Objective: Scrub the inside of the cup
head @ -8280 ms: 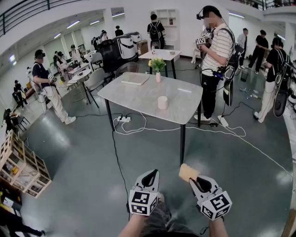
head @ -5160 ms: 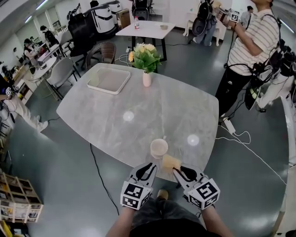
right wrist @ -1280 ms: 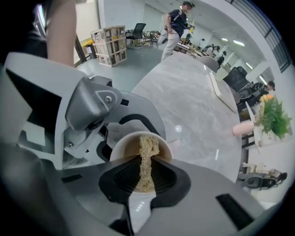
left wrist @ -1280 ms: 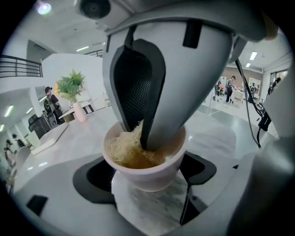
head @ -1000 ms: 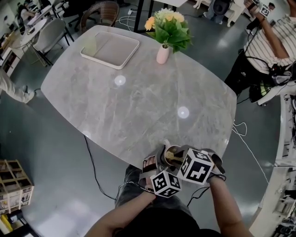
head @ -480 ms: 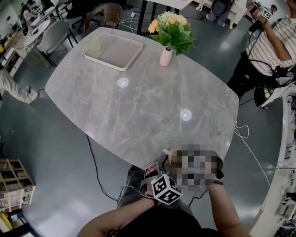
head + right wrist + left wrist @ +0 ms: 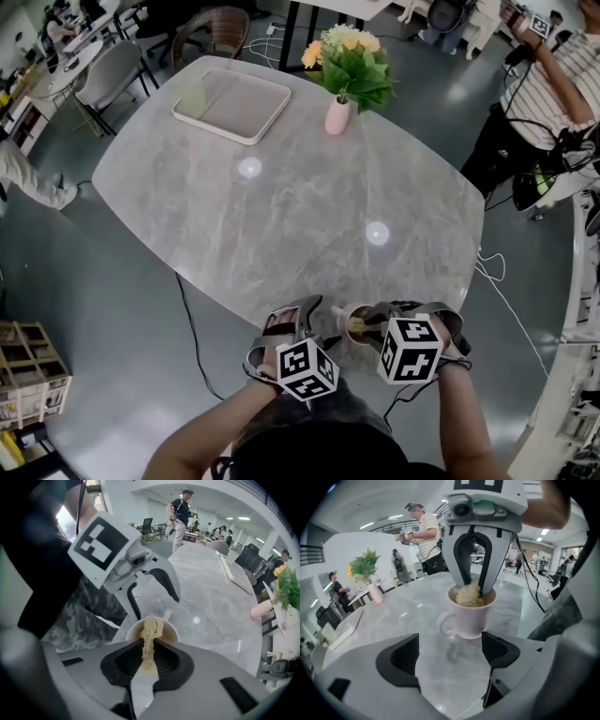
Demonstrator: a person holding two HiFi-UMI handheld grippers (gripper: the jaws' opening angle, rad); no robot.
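A pale pink cup [image 7: 357, 325] with a handle stands upright at the near edge of the grey marble table [image 7: 281, 206]. My right gripper [image 7: 367, 324] points down into it, shut on a yellowish sponge [image 7: 149, 631] that fills the cup's mouth [image 7: 152, 629]. In the left gripper view the cup [image 7: 471, 617] stands just beyond my left gripper [image 7: 450, 653], with the sponge [image 7: 468, 595] showing above its rim. My left gripper [image 7: 302, 322] is open to the cup's left, nothing between its fingers, and apart from the cup.
At the table's far side stand a white tray [image 7: 232, 103] and a pink vase of flowers [image 7: 337, 114]. A person in a striped shirt [image 7: 553, 80] stands at the far right. Cables [image 7: 497, 281] lie on the floor right of the table.
My left gripper has drawn back to the left, away from the cup, and stands open. The right gripper stays in the cup with the sponge.
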